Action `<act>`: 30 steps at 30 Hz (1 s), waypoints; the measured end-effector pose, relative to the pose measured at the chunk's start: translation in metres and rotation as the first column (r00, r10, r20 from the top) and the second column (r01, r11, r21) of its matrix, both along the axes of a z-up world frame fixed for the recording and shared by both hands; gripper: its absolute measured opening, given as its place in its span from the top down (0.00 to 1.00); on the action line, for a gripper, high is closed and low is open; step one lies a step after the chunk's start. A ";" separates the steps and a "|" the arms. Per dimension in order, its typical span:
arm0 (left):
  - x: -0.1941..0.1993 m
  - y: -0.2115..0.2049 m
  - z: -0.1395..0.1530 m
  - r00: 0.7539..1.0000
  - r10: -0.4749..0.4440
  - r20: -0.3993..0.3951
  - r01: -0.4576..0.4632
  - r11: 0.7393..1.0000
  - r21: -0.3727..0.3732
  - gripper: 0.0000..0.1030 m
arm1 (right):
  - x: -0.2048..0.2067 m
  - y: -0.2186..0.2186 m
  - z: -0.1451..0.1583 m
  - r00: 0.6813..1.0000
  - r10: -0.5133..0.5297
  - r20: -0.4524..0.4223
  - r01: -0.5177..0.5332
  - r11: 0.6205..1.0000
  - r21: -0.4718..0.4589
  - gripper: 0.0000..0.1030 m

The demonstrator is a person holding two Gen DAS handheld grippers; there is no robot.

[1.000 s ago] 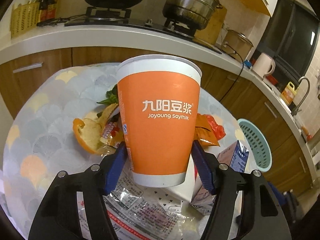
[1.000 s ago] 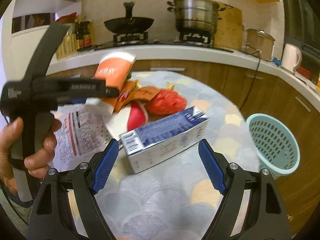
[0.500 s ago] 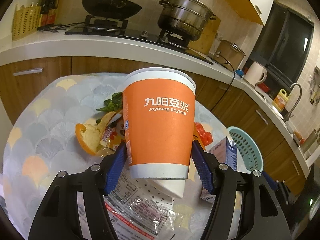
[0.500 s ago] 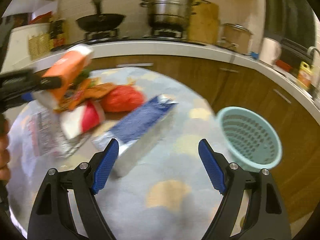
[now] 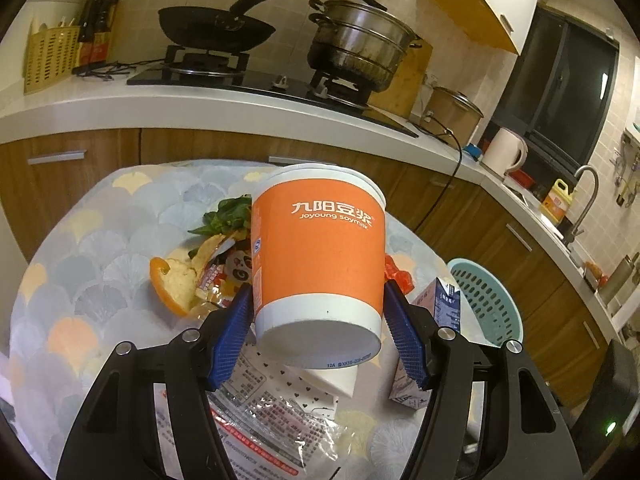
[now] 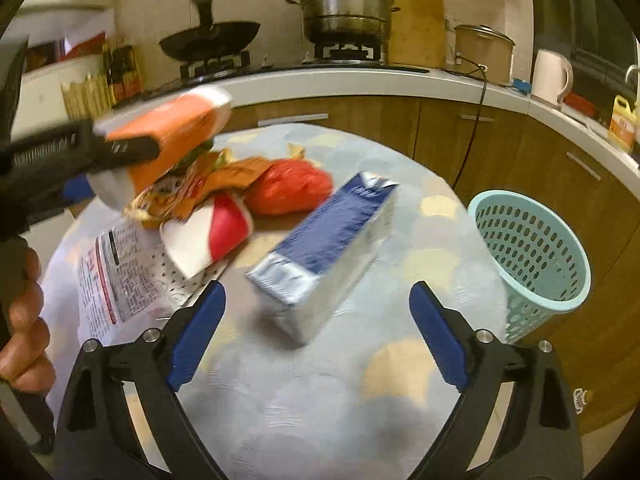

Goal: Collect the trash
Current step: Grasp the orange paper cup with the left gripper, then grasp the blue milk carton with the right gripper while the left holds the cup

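My left gripper [image 5: 318,328] is shut on an orange paper soymilk cup [image 5: 320,256] and holds it tilted above the round table [image 5: 60,280]; the cup also shows in the right wrist view [image 6: 168,136]. My right gripper [image 6: 316,340] is open and empty, just in front of a blue milk carton [image 6: 324,248] lying on the table. A teal trash basket [image 6: 532,256] stands beside the table on the right, also in the left wrist view [image 5: 486,300]. The trash pile holds a red bag [image 6: 288,188], a red-and-white cup [image 6: 208,236], a printed plastic wrapper [image 6: 116,276], an orange peel [image 5: 172,284] and greens [image 5: 224,216].
A kitchen counter [image 5: 120,104] curves behind the table with a stove, a black pan [image 5: 216,28], a steel pot [image 5: 360,48], a rice cooker [image 5: 452,112] and a white kettle [image 5: 504,152]. Wooden cabinets [image 6: 440,132] lie below it.
My left gripper has lifted the orange cup higher and tipped it, showing its base. My right gripper has shifted toward the carton, with the basket coming further into view.
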State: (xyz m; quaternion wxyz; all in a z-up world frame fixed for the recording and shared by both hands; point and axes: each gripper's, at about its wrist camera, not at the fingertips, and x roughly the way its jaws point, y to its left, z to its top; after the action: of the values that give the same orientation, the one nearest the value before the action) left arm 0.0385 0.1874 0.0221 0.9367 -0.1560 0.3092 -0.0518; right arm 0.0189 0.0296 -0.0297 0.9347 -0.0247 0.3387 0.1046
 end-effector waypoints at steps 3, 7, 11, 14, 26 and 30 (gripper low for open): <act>0.003 0.001 -0.006 1.000 -0.002 -0.021 0.001 1.000 -0.006 0.39 | 0.008 0.015 -0.002 0.999 -0.048 -0.001 0.048 0.999 -0.023 0.14; 0.006 0.001 -0.016 0.996 -0.037 -0.082 0.038 0.999 0.013 0.38 | 0.031 0.020 -0.004 0.991 -0.119 -0.058 0.119 0.993 -0.014 0.14; 0.011 0.001 -0.021 0.991 -0.053 -0.119 0.056 0.998 0.023 0.33 | 0.041 0.007 -0.006 0.985 -0.159 -0.060 0.157 0.987 -0.041 0.14; 0.019 0.002 -0.021 0.989 -0.063 -0.131 0.063 0.998 -0.001 0.31 | 0.049 -0.016 -0.007 0.980 -0.176 -0.089 0.175 0.984 -0.020 0.14; 0.027 -0.026 -0.029 0.988 -0.007 -0.152 0.029 0.989 0.143 0.33 | 0.074 -0.044 -0.020 0.980 -0.068 -0.187 0.078 0.996 0.047 0.14; 0.016 -0.025 -0.019 0.994 0.001 -0.110 0.014 0.990 0.143 0.34 | 0.072 -0.042 -0.019 0.982 -0.090 -0.165 0.096 0.995 0.029 0.14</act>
State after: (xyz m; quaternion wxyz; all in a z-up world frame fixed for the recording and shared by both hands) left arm 0.0549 0.1626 0.0035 0.9270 -0.0899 0.3635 -0.0238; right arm 0.0908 -0.0127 -0.0491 0.9080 0.0172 0.4130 0.0689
